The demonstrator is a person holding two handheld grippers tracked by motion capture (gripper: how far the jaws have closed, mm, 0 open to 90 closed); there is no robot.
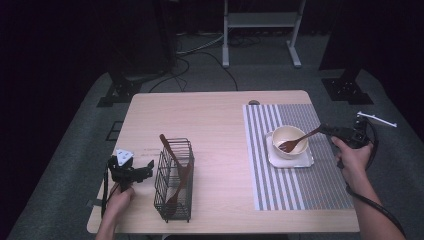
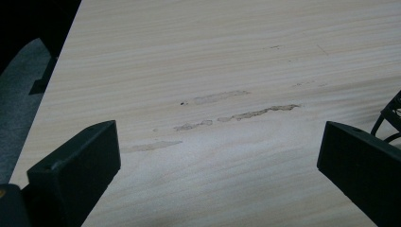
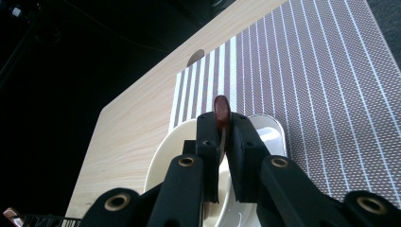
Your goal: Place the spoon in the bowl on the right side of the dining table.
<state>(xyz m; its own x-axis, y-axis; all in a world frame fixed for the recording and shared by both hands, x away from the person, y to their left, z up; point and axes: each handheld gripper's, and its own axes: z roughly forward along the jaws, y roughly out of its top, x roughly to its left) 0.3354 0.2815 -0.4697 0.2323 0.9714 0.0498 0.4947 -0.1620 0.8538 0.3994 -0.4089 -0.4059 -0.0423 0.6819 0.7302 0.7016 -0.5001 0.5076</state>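
My right gripper (image 1: 326, 129) is shut on the handle end of a wooden fork (image 1: 298, 141), whose tines rest inside a cream bowl (image 1: 282, 135). The bowl stands on a white square plate (image 1: 305, 160). In the right gripper view the jaws (image 3: 221, 137) pinch the brown fork handle (image 3: 221, 109) above the bowl (image 3: 158, 163). My left gripper (image 1: 145, 169) hangs open just left of a black wire basket (image 1: 174, 181) holding wooden utensils (image 1: 170, 150). In the left gripper view the left gripper (image 2: 217, 151) has bare tabletop between its spread jaws.
A striped placemat (image 1: 290, 185) covers the table's right side under the plate. The wooden table (image 1: 210, 125) has worn marks (image 2: 236, 113) in front of the left gripper. Basket wire (image 2: 392, 113) shows at that view's right edge. A stand and cables sit on the floor beyond.
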